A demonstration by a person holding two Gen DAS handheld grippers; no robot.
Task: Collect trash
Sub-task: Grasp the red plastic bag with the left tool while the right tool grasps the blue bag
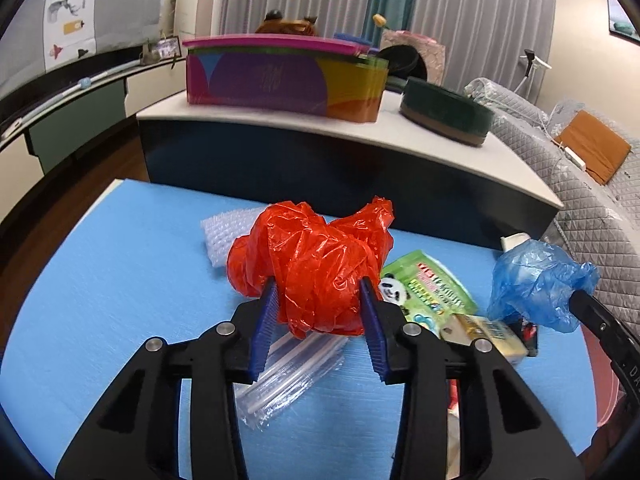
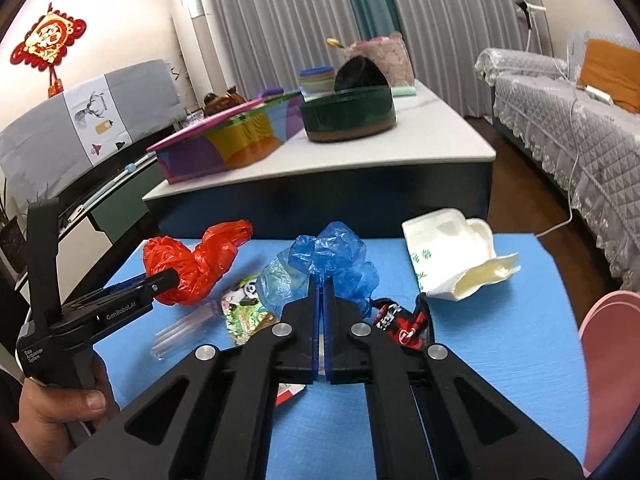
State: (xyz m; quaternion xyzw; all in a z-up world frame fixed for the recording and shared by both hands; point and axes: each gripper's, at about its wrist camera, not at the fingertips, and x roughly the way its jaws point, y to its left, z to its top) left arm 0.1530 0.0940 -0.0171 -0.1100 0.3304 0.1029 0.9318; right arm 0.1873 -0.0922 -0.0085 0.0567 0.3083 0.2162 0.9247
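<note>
My left gripper (image 1: 320, 292) is shut on a crumpled red plastic bag (image 1: 316, 264) and holds it above the blue mat (image 1: 100, 300). The red plastic bag also shows in the right wrist view (image 2: 192, 260). My right gripper (image 2: 322, 284) is shut on a crumpled blue plastic bag (image 2: 332, 260), which also shows at the right of the left wrist view (image 1: 536, 280). On the mat lie a panda snack wrapper (image 1: 428, 284), a clear plastic sleeve (image 1: 288, 372), bubble wrap (image 1: 228, 236), a red-black wrapper (image 2: 404, 320) and a white paper bag (image 2: 452, 256).
A yellow box (image 1: 488, 336) lies by the panda wrapper. A pink bin rim (image 2: 612, 360) stands at the mat's right edge. Behind the mat is a low table (image 2: 400, 144) with a colourful box (image 1: 280, 80) and a green round tin (image 1: 444, 112). A grey sofa (image 2: 580, 112) stands to the right.
</note>
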